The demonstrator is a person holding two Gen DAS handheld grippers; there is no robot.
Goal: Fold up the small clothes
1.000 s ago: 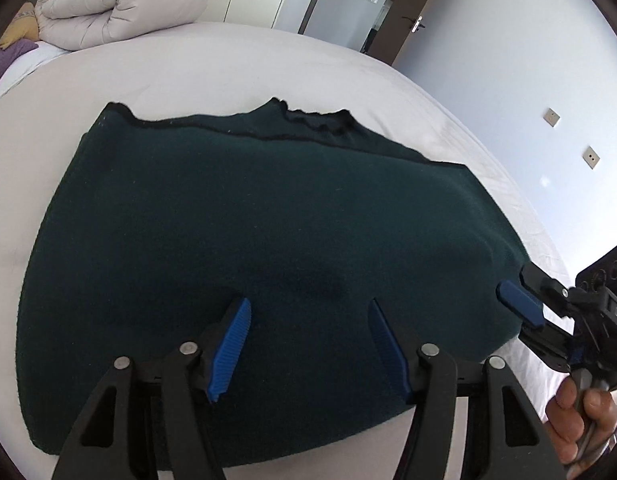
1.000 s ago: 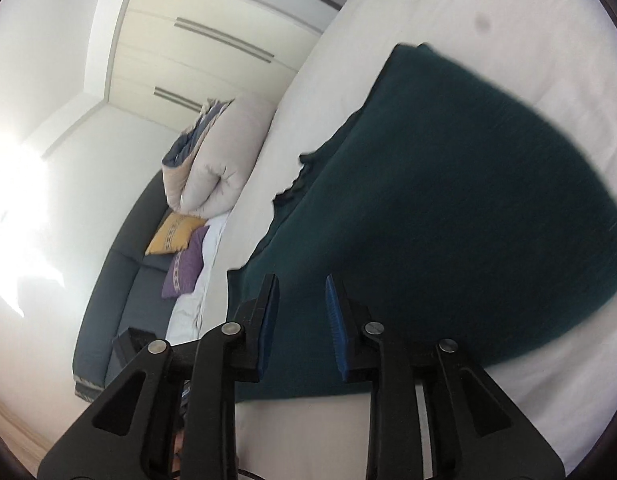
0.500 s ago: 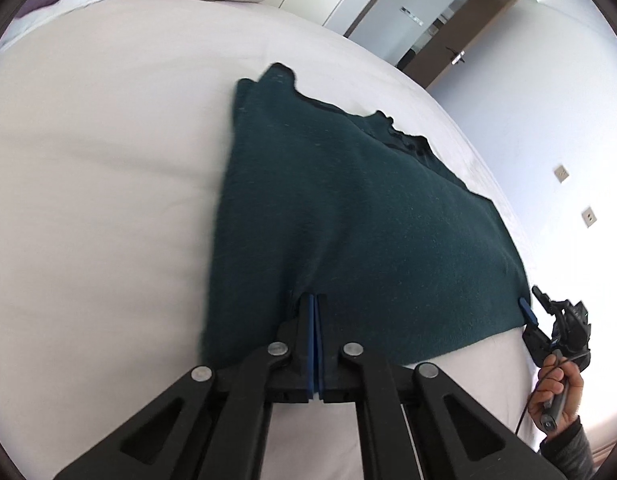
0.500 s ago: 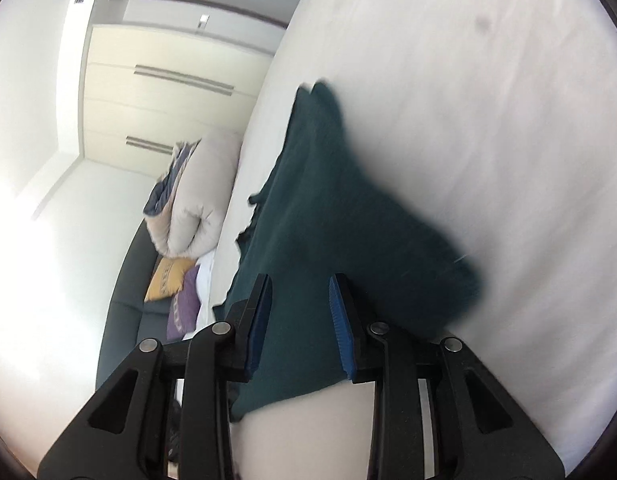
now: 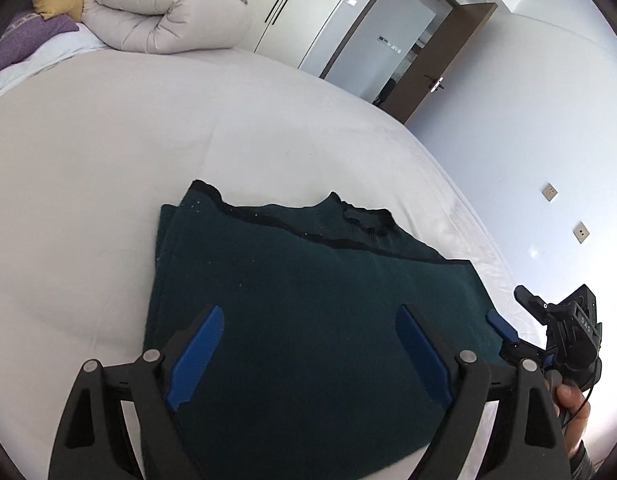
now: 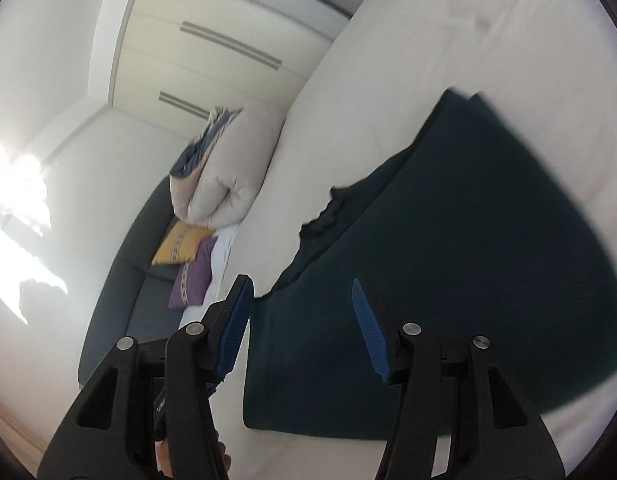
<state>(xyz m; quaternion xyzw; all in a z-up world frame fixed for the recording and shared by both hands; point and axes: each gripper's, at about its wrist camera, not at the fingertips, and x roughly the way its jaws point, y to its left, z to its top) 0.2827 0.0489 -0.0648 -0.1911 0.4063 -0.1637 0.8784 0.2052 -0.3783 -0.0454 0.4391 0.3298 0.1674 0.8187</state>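
A dark green knitted garment (image 5: 308, 304) lies folded flat on the white bed (image 5: 108, 152), its black-trimmed neckline at the far edge. My left gripper (image 5: 308, 356) is open and empty, hovering over the garment's near part. My right gripper (image 6: 300, 324) is open and empty above the garment (image 6: 448, 260) near its corner. The right gripper also shows at the right edge of the left wrist view (image 5: 520, 316), beside the garment's right edge.
A rolled beige duvet (image 5: 160, 12) and yellow and purple cushions (image 5: 32, 20) sit at the bed's far end. A dark sofa (image 6: 120, 276) runs along the bed. A brown door (image 5: 440, 64) stands open beyond the bed. White sheet surrounds the garment.
Both grippers have opened; the left one was shut on the garment's edge half a second ago. The garment now lies folded narrower and both grippers have drawn back above it.
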